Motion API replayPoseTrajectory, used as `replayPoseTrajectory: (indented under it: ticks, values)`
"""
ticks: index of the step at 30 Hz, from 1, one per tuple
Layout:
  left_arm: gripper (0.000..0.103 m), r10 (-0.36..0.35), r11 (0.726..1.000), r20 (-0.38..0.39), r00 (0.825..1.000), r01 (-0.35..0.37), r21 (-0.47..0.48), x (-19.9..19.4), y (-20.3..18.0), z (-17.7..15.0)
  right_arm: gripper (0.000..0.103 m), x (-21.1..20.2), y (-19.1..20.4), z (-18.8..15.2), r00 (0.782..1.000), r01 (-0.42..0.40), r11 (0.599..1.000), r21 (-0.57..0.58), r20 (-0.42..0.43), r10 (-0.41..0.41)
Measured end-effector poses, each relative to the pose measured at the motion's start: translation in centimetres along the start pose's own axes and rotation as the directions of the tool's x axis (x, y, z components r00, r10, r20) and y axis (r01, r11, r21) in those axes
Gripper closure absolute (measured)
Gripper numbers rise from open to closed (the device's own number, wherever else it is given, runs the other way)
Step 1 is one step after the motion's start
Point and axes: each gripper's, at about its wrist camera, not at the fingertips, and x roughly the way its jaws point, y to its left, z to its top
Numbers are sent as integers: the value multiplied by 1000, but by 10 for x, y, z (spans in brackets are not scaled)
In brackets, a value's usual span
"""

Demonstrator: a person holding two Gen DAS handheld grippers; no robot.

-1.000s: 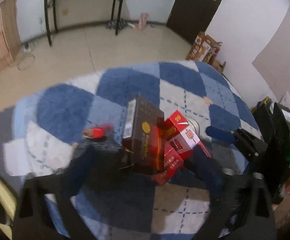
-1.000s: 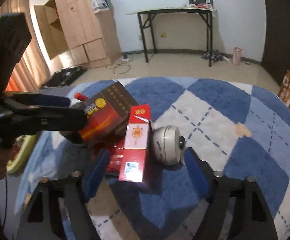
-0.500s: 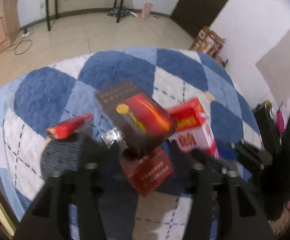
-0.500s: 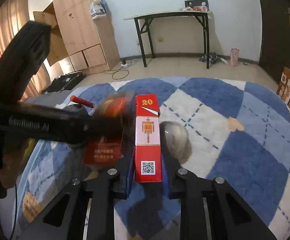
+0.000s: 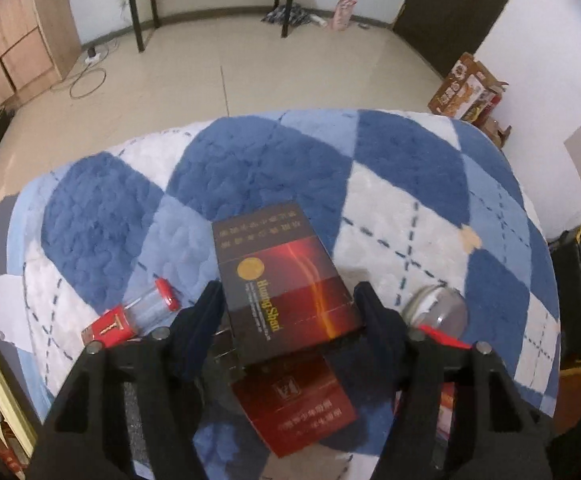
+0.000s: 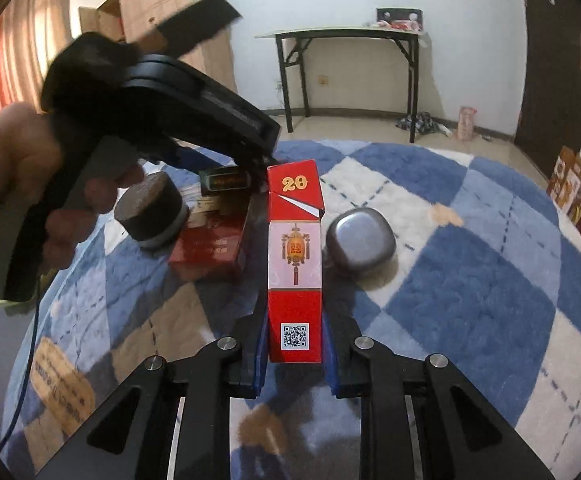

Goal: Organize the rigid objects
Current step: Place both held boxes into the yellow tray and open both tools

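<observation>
A dark brown and red box (image 5: 286,292) lies between the fingers of my left gripper (image 5: 288,296). Its jaws are closing, and the pads stand close beside the box's long sides. Its near end rests over a flat red box (image 5: 294,408). My right gripper (image 6: 294,312) is shut on a tall red-and-white box (image 6: 295,240) marked 20, held level and pointing away. A silver rounded case (image 6: 360,236) sits just right of that box on the rug. In the right wrist view the left gripper (image 6: 258,160) reaches in from the left, held by a hand (image 6: 10,168).
A dark round puck (image 6: 150,216) sits by the flat red box (image 6: 210,248). A clear red-capped bottle (image 5: 154,304) and a small red pack (image 5: 108,326) lie left. Everything rests on a blue-and-white rug (image 5: 250,168). Beyond are a black table (image 6: 346,36) and cardboard boxes (image 5: 466,92).
My right gripper went from open to shut on the red-and-white box. The left jaws narrowed around the dark box, which turned from standing on edge to lying in line with the fingers.
</observation>
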Motion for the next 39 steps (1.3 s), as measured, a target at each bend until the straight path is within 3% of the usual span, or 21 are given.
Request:
replayPoseTrajectory:
  ticks: [4, 9, 12, 15, 19, 21, 22, 25, 29, 32, 37, 38, 39]
  values:
    - [39, -75, 997, 69, 995, 76, -20, -33, 12, -1, 82, -19, -1, 7, 996, -70, 997, 18, 55, 69]
    - [40, -103, 995, 242, 965, 97, 37, -144, 65, -30, 82, -49, 37, 33, 979, -175, 982, -70, 99, 181]
    - [41, -48, 999, 291, 955, 44, 21, -201, 133, -58, 82, -48, 87, 59, 953, -288, 953, -90, 68, 294]
    - [41, 118, 993, 271, 955, -104, -63, -238, 221, -90, 82, -33, 151, 78, 930, -361, 921, -148, 22, 368]
    - [41, 248, 957, 229, 941, -202, -206, -272, 320, -158, 82, -3, 248, 94, 868, -496, 848, -187, -106, 484]
    - [41, 266, 940, 230, 936, -199, -276, -273, 349, -186, 82, 15, 291, 97, 843, -535, 825, -183, -180, 507]
    - [42, 270, 930, 214, 939, -197, -311, -269, 365, -197, 82, 26, 315, 98, 826, -555, 812, -179, -232, 514]
    - [43, 263, 911, 146, 954, -196, -364, -244, 409, -209, 82, 52, 359, 94, 806, -564, 808, -173, -327, 493]
    - [44, 214, 901, 130, 968, -145, -410, -213, 420, -205, 82, 83, 393, 83, 814, -533, 814, -233, -403, 418]
    - [43, 215, 913, 150, 965, -145, -381, -195, 415, -195, 82, 99, 399, 76, 814, -518, 820, -244, -433, 386]
    - [42, 216, 900, 167, 962, -130, -417, -190, 419, -190, 81, 113, 412, 76, 814, -511, 830, -225, -438, 383]
    - [42, 223, 902, 164, 961, -140, -408, -190, 417, -188, 80, 115, 413, 75, 810, -513, 829, -225, -446, 380]
    - [42, 231, 904, 162, 959, -150, -399, -190, 415, -188, 72, 118, 415, 73, 805, -514, 827, -227, -460, 374]
